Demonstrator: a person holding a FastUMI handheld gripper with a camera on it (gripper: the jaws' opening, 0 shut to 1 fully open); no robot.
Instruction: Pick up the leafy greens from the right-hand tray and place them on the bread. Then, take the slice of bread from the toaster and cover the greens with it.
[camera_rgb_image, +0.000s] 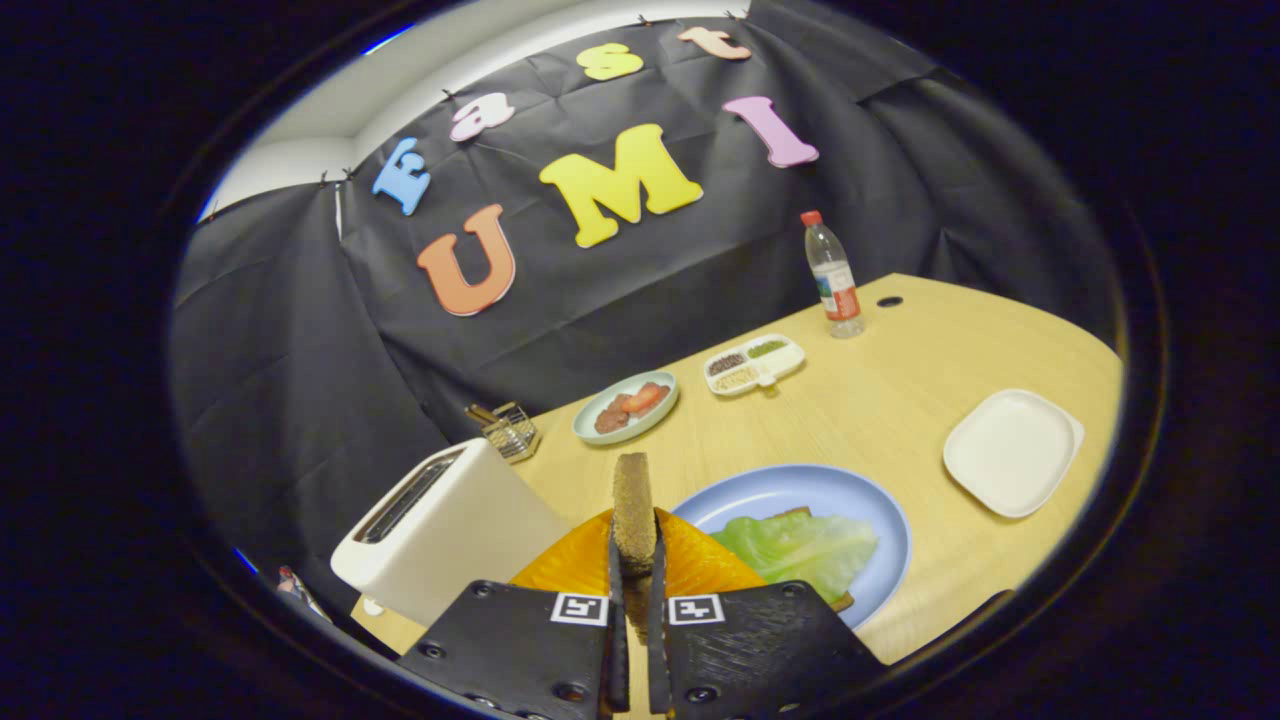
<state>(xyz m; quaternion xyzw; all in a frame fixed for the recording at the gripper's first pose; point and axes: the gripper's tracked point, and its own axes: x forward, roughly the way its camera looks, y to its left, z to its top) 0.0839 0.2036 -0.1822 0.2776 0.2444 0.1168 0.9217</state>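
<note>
The tongs (634, 560) are clamped on a thin brown slice of bread (632, 510), held edge-on and upright between the two fingers, its top standing clear above them. Just beyond the tongs and to their right lies a round pale-blue plate (880, 510) on the light wooden table (900, 400). On the plate a pale green lettuce leaf (800, 545) rests flat over a lower piece of bread, of which only a brown edge shows.

So the first half of the job looks done: the greens are on the bread. The white square tray (1012, 452) farther right holds nothing, which fits that. The white box-shaped toaster (440, 530) sits just left of the tongs, and the slice is already out of it and in the grip.

What remains, by my reading, is to carry the slice over the plate, turn it flat, lay it over the leaf and let go.
</note>
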